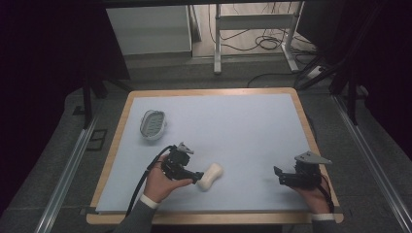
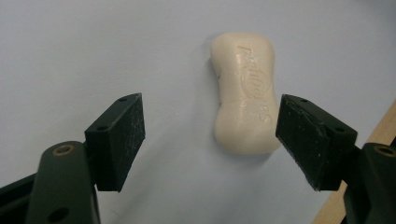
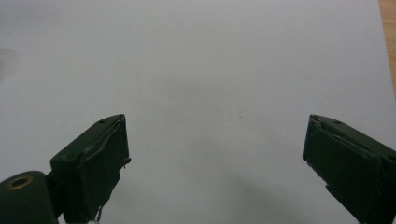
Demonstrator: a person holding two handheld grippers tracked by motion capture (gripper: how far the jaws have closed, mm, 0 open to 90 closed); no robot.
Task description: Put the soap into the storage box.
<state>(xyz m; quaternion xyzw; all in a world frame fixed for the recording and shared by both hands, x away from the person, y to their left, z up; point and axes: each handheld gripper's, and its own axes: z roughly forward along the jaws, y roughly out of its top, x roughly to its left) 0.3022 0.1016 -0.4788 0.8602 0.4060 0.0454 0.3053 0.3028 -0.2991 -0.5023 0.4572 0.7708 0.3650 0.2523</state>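
We see the soap bar [image 1: 210, 176] lying flat on the pale table [image 1: 243, 126], toward its near edge, well apart from the soap dish [image 1: 152, 124], which sits farther back and to the left. The left gripper [image 1: 197, 177] is spread wide just beside the soap, one jaw near its flank. We would centre the jaws on the narrow waist before closing. The left gripper view reveals embossed lettering, probably a brand name. The right gripper [image 1: 278, 175], far right of the soap, is spread and empty.
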